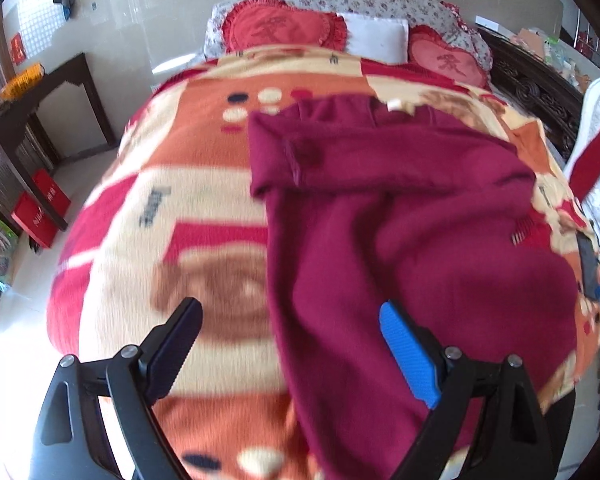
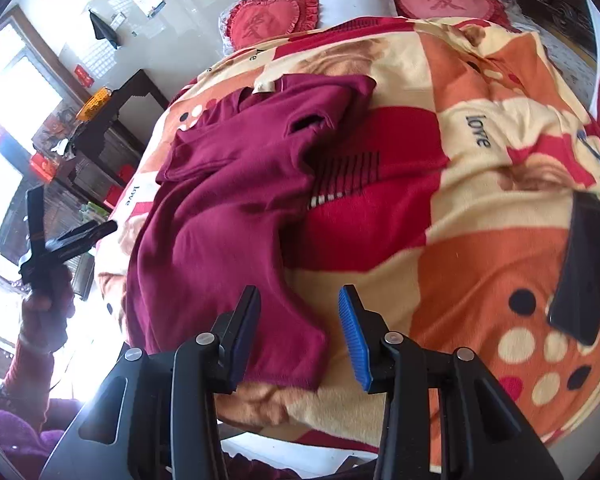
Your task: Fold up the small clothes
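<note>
**Maroon knit half folded, both claws free of it**

Maroon fabric lies flat on the patterned blanket (image 2: 480, 240): the sweater (image 2: 220, 216) has one sleeve turned across its chest, its hem nearest the claws. The right gripper (image 2: 300, 336) hangs just above the hem's corner, jaws partly spread, nothing pinched between them. The left gripper (image 1: 290, 354) hovers over the garment's other long edge, jaws spread wide and empty, one finger over the blanket and the blue pad (image 1: 408, 356) over the knit.

The likely risk is a bad pick. The fleece sits directly under the hem, so a claw closing too deep could catch blanket with sweater and drag both. Uneven pinches would skew the fold, and the loose sleeve could slide open. A dark phone (image 2: 580, 264) lies well right of the right claw, clear unless the blanket shifts.
</note>
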### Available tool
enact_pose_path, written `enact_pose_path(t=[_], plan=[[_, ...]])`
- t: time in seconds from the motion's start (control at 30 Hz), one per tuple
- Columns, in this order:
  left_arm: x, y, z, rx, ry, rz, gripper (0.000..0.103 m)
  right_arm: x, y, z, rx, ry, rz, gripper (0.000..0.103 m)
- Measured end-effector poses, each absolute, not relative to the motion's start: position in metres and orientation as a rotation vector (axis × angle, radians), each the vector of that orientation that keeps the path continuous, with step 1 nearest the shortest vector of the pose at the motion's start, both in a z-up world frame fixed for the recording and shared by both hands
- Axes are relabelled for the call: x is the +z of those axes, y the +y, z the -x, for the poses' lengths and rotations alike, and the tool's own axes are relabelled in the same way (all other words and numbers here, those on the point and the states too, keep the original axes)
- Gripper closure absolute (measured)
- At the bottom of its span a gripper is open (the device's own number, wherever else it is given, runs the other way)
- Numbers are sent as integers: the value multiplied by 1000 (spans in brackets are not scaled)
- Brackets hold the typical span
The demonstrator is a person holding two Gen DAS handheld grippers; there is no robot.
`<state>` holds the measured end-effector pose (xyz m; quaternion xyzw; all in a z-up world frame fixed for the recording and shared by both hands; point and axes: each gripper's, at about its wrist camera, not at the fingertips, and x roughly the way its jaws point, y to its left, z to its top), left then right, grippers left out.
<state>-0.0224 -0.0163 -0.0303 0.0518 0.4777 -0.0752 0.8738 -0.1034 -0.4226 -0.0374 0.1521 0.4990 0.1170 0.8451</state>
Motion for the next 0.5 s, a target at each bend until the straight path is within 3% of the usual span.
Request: enact_pose_path(t=[0.4,0.5], plan=[[-91,-1,84,-200,1206,-12,10,-66,-417,114,257,1065,-344,78],[-103,-12,87,-214,1245,-16,16,-75,-413,109,261,1079,-335,78]])
